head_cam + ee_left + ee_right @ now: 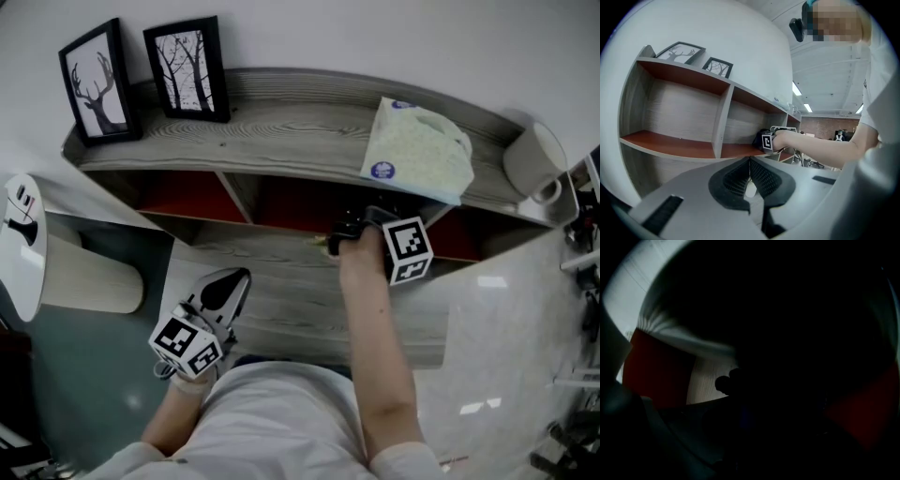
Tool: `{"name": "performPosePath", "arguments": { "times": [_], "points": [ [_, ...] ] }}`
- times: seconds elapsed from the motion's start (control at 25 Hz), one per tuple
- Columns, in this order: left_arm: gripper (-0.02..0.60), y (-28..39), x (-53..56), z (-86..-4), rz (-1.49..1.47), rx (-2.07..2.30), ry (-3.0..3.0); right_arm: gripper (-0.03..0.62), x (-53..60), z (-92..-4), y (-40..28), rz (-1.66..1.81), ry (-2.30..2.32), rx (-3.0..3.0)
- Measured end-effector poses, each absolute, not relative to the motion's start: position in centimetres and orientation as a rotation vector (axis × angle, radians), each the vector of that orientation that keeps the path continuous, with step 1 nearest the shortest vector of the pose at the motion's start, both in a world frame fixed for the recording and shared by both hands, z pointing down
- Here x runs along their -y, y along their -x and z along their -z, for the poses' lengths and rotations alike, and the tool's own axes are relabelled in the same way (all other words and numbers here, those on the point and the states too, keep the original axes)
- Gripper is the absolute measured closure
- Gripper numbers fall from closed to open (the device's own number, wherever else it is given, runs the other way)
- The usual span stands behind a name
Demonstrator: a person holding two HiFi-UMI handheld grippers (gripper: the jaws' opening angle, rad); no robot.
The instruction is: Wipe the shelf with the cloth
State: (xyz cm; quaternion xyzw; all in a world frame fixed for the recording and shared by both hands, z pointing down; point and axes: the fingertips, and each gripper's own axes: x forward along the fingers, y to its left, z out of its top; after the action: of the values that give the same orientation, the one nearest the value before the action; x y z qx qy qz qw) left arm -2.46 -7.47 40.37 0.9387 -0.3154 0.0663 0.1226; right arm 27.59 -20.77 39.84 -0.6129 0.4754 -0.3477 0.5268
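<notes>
The grey wooden shelf (281,122) has red-lined compartments below its top board. My right gripper (354,228) reaches into the middle compartment, its marker cube just outside the opening. A dark cloth (339,225) is bunched at its jaws, and the gripper looks shut on it. In the left gripper view the cloth (758,138) rests on the compartment floor (736,150) ahead of the right gripper (769,139). The right gripper view is almost black, filled by the cloth (787,380). My left gripper (234,279) hangs low near my body, away from the shelf, shut and holding nothing (750,187).
Two framed pictures (94,82) (187,67) stand at the left of the top board, a tissue pack (417,150) and a white mug (534,161) at the right. A white round object (23,244) stands left of the shelf. The left compartment (670,143) holds nothing.
</notes>
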Motion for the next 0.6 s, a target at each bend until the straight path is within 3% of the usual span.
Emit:
{"name": "performPosePath", "arguments": {
  "times": [0.24, 0.6],
  "points": [
    [0.566, 6.3, 7.3, -40.5, -0.189, 1.032, -2.692, 0.569, 22.5, -40.0, -24.6, 0.870, 1.430, -1.161],
    [0.566, 10.3, 6.6, -40.8, -0.196, 1.159, -2.626, 0.569, 26.4, -40.5, -14.8, 1.074, 1.280, -1.311]
  ]
}}
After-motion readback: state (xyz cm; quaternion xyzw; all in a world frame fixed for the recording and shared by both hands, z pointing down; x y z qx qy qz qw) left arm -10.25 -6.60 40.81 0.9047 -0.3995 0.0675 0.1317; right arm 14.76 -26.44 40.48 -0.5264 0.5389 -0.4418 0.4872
